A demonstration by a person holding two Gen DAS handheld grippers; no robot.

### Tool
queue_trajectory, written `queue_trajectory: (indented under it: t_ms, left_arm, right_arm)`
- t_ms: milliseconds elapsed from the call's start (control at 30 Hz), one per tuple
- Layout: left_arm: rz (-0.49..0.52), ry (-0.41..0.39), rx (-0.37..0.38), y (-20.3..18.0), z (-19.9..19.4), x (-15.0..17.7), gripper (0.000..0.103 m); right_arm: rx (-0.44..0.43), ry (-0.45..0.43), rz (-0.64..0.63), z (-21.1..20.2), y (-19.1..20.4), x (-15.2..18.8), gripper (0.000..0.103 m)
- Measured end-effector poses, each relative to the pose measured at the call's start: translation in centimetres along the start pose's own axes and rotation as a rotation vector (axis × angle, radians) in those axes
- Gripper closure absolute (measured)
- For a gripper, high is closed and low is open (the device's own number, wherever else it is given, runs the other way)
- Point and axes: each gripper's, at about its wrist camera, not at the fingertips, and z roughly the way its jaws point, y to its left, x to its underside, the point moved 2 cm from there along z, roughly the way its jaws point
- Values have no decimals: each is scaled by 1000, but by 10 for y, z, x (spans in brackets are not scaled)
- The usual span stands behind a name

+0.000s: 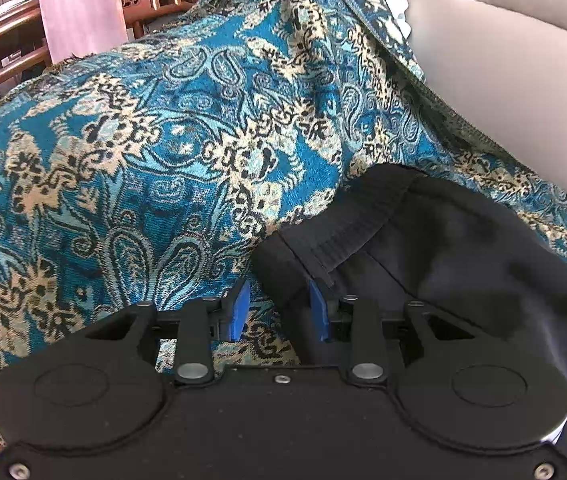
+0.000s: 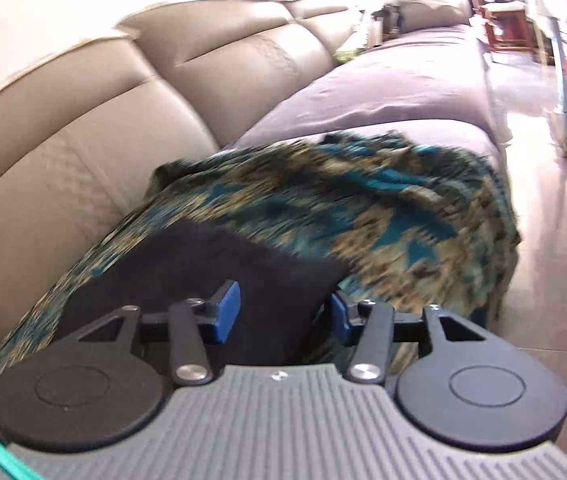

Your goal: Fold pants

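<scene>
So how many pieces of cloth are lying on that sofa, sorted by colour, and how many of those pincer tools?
Black pants: 1
Blue patterned throw: 1
Lilac seat cover: 1
Pincer tools: 2, the left gripper and the right gripper
Total: 5

The left wrist view sits low and close over the patterned throw [image 1: 187, 152], facing across it toward wooden furniture [image 1: 3, 40] and the sofa back [image 1: 503, 60]. The right wrist view, blurred, looks from just above the same throw [image 2: 383, 208] along the sofa [image 2: 143, 92] toward the room's far end. Both share the throw, the black pants [image 1: 443, 248] [image 2: 211, 264] and the sofa back.
</scene>
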Motion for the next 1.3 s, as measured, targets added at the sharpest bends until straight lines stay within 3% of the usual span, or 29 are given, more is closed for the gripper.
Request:
queue_trajectory:
  t_ms: [100, 133, 200, 233, 367, 433, 533, 633, 667, 733, 767, 833, 933, 1000, 1033, 1133, 1200, 1300]
  left_arm:
    - [8, -17, 7, -4, -10, 1, 67]
    - [10, -23, 9, -5, -14, 1, 65]
    - [13, -30, 19, -9, -20, 0, 64]
    - [14, -32, 26, -10, -24, 0, 64]
    - [25, -41, 47, -19, -35, 0, 64]
    - [30, -43, 57, -25, -40, 1, 64]
    - [45, -41, 79, -35, -45, 5, 64]
    - [63, -40, 93, -45, -49, 8, 64]
    - [68, -40, 99, -48, -50, 8, 64]
    - [77, -39, 113, -53, -51, 9, 64]
    - [82, -38, 120, -54, -51, 9, 64]
    - [91, -36, 132, -57, -49, 10, 64]
    - [90, -26, 141, -58, -45, 15, 63]
    - [84, -11, 143, -56, -40, 19, 63]
    - [81, -2, 142, -55, -38, 22, 63]
    - [64, 31, 138, -52, -29, 29, 63]
    - [53, 42, 135, -50, -26, 34, 63]
    - [61, 37, 128, -49, -26, 36, 63]
  right_arm:
    - [-39, 13, 43, 4, -13, -7, 43]
    - [-68, 17, 44, 5, -14, -8, 51]
    - [-101, 9, -6, 4, -7, -7, 86]
    - [-109, 3, -57, 2, 1, -6, 95]
    - [-190, -2, -168, -5, 38, -4, 96]
    - [-290, 33, -204, -10, 64, 3, 96]
    - [-509, 114, -348, -35, 119, 32, 96]
    - [-812, 270, -561, -75, 167, 76, 94]
    - [-889, 313, -614, -87, 176, 88, 87]
    - [-950, 358, -671, -101, 183, 103, 64]
    - [-951, 355, -658, -103, 180, 103, 52]
    - [-893, 344, -552, -93, 165, 89, 47]
    - [-750, 312, -288, -63, 119, 53, 47]
    - [-586, 227, -158, -46, 81, 28, 50]
    - [-506, 184, -121, -39, 64, 17, 60]
    - [-289, 76, -25, -22, 21, -7, 63]
    - [-197, 40, 6, -15, 4, -14, 63]
    - [-132, 38, 8, -4, -4, -16, 63]
